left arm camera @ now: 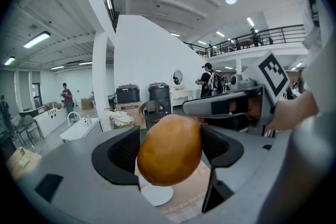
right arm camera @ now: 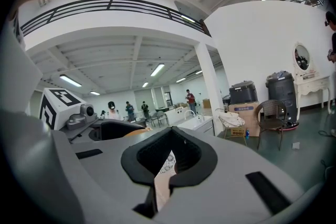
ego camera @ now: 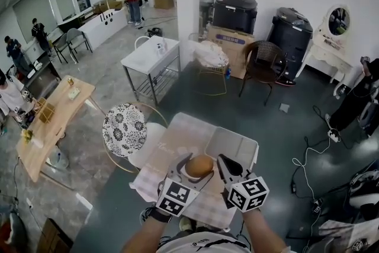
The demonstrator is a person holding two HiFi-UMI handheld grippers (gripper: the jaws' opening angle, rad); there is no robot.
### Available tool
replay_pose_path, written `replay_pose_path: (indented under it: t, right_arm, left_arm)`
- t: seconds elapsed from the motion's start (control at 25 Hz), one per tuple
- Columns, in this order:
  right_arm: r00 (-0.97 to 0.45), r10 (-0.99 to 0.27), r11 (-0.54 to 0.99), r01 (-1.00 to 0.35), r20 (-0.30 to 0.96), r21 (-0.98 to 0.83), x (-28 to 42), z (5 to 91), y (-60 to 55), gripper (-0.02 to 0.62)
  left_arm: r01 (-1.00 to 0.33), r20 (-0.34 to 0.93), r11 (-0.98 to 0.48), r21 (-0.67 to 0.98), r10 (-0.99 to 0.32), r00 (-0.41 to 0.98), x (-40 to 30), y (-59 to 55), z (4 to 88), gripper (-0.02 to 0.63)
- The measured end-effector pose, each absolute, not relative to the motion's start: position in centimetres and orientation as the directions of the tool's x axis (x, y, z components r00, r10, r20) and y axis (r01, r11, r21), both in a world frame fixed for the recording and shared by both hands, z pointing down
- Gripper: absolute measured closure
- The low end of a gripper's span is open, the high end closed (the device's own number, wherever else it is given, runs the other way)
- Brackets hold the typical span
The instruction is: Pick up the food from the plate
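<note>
Orange-brown and oval, the food (ego camera: 200, 165) hangs above the table (ego camera: 172, 142) in the head view, pinched by the left tongs (ego camera: 193, 171). The table wears a pale checked cloth. The right tongs (ego camera: 228, 167) sit just right of the food, and I cannot tell whether they touch it. A white tray (ego camera: 234, 144) lies on the table's far right part. A round seat with a black floral print (ego camera: 124, 129) stands to the table's left.

In the left gripper view, the left tongs (left arm camera: 170, 151) grip the food (left arm camera: 168, 143) from both sides, each dark pad pressed against it. A small white plate (left arm camera: 156, 195) lies on the cloth under the food, well apart from it. The right gripper (left arm camera: 231, 107) reaches in from the right, close behind the food.

In the right gripper view, the right tongs (right arm camera: 169, 168) are pressed together with nothing between them; a thin slit shows only cloth. The left gripper (right arm camera: 113, 131) sits to the left, and a sliver of the food (right arm camera: 137, 134) shows at its edge.
</note>
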State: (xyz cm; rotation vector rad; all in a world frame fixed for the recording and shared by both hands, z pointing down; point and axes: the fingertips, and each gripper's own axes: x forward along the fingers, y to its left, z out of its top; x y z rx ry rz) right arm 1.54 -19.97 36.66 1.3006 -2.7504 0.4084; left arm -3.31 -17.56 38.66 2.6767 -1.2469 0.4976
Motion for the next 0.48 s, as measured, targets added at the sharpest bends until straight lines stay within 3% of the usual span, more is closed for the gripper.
replay_pose_path:
  t: [0.48]
  right_arm:
    - [-0.646, -0.742, 0.618, -0.762, 0.177, -0.191, 1.06, 36.44, -19.95, 0.581]
  left_arm:
    - [-0.777, 0.350, -0.630, 0.004, -0.727, 0.591, -3.98, -17.70, 38.56, 0.250]
